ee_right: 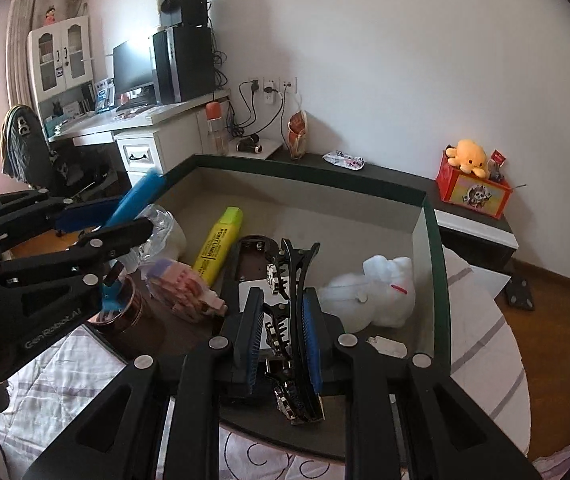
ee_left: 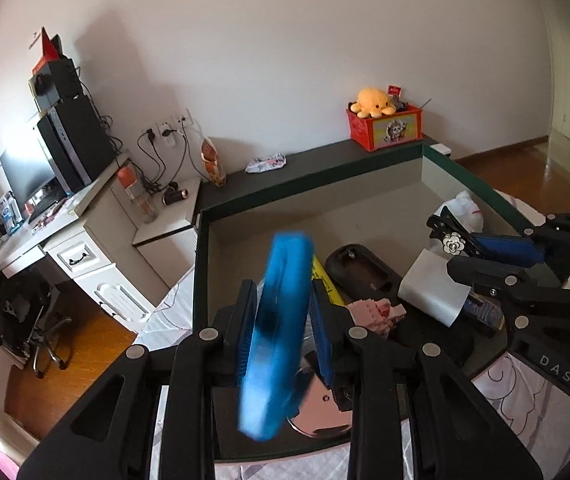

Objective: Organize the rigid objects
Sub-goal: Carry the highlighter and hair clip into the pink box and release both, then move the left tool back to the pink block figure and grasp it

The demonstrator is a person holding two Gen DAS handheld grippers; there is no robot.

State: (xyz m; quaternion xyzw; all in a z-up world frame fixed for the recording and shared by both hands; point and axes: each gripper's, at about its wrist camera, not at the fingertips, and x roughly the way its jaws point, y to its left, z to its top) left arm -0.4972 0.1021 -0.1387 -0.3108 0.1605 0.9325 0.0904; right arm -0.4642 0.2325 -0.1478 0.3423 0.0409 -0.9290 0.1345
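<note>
— Blue plastic, flat and stiff: that is the blue slab [ee_left: 281, 320] the left gripper [ee_left: 285, 320] has clamped edge-on between its jaws, held above the dark-rimmed box [ee_left: 309, 178] on the bed.

— And the other side?

— The right gripper [ee_right: 283, 336] has its jaws closed on a black hair clip [ee_right: 299, 280] with a metal flower, also raised over the box.

— What already lies inside?

— A yellow highlighter [ee_right: 219, 244], a pink block toy [ee_right: 189, 288], a black mouse [ee_right: 253, 264] with its battery bay open, and a white plush [ee_right: 377, 292].

— So how should they be set down?

— I would lower each piece onto a bare patch of the floor, the slab laid flat rather than on edge, and keep the two grippers well apart before releasing.
</note>
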